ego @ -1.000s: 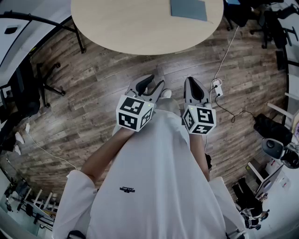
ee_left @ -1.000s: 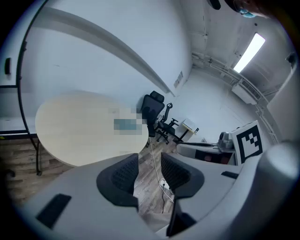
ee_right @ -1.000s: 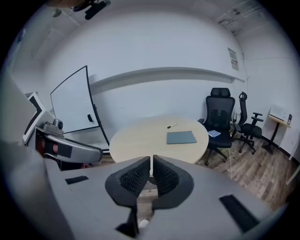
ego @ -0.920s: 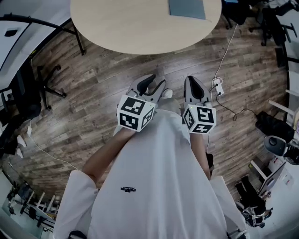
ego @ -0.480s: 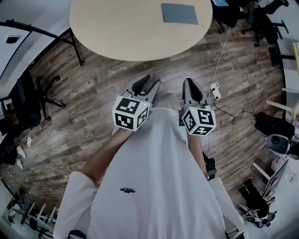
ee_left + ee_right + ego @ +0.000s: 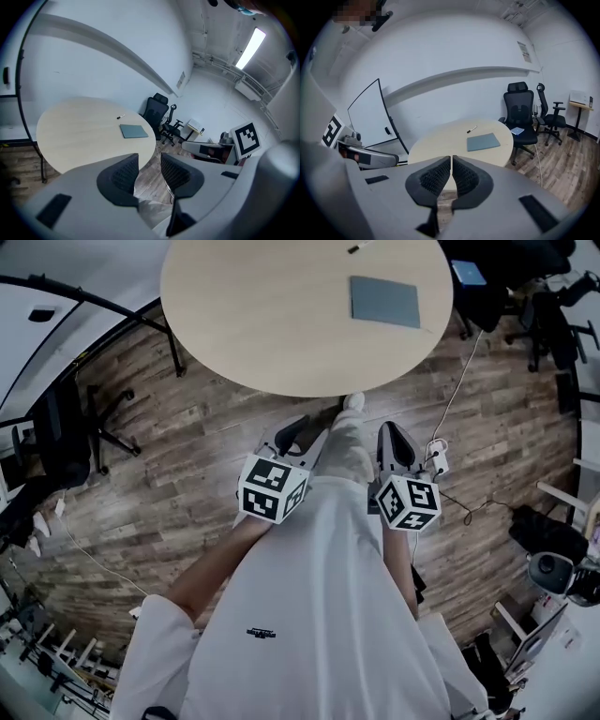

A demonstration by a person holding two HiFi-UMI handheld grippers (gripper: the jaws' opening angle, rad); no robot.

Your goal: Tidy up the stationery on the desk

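Left gripper (image 6: 147,165) slightly apart, right gripper (image 6: 451,169) closed, both empty, I judged the far-edge pad (image 6: 384,301) light, best pinched edgewise.

In the head view, the far rim of the table (image 6: 281,324) is cut off by the top edge of the picture. A dark pen-like item (image 6: 357,247) lies at that edge and is too small to be identified. It cannot be determined whether the flat grey item (image 6: 384,301) is a notebook or a folder. The hands holding the left claw (image 6: 305,432) and the right claw (image 6: 395,435) are hidden beneath the claw bodies. In the left gripper view, the near right rim of the table is hidden behind the claw. In the right gripper view, the near part of the table is hidden behind the jaws. The light sheet (image 6: 517,131) on the far chair (image 6: 520,112) is too small to be read.
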